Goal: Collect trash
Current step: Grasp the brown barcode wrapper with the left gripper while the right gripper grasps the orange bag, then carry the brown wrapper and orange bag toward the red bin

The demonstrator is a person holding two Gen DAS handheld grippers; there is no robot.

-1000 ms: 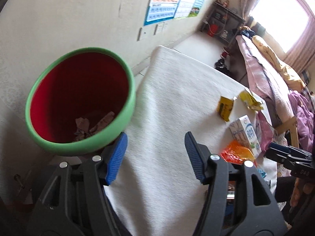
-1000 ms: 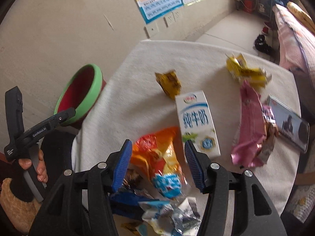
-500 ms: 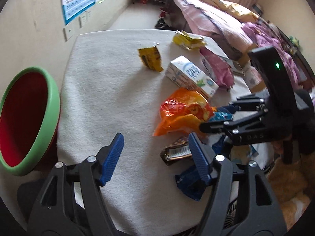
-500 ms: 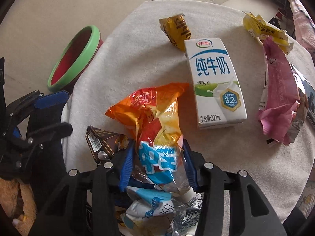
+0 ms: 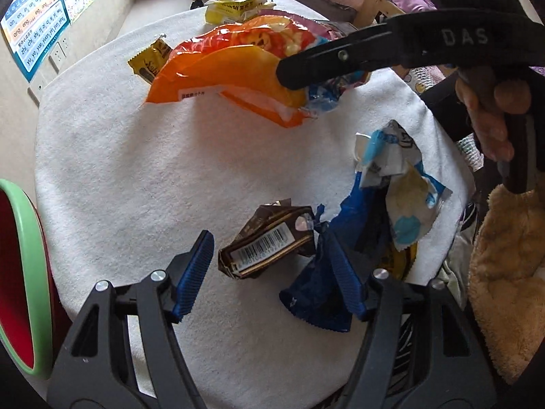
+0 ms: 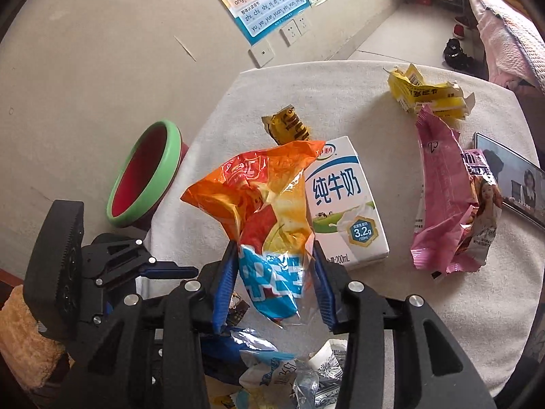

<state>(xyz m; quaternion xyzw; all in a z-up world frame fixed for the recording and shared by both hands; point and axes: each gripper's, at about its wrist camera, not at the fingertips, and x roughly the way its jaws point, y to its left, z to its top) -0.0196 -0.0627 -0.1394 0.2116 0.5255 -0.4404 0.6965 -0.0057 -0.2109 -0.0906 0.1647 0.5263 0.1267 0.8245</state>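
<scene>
Most of the job is left. The right tool pinches the crinkly orange-and-blue snack bag, lifted clear of the white-clothed surface. The left tool hangs spread over a crushed brown drink carton. The milk carton, pink wrapper and yellow wrappers lie uncollected; the green-rimmed red bin waits beside the surface.

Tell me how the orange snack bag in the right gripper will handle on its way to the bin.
The orange snack bag looks crinkled and empty, so probably light and floppy. Its free end stands above the right gripper and may sag or swing. The glossy film could slip between the pads.
</scene>
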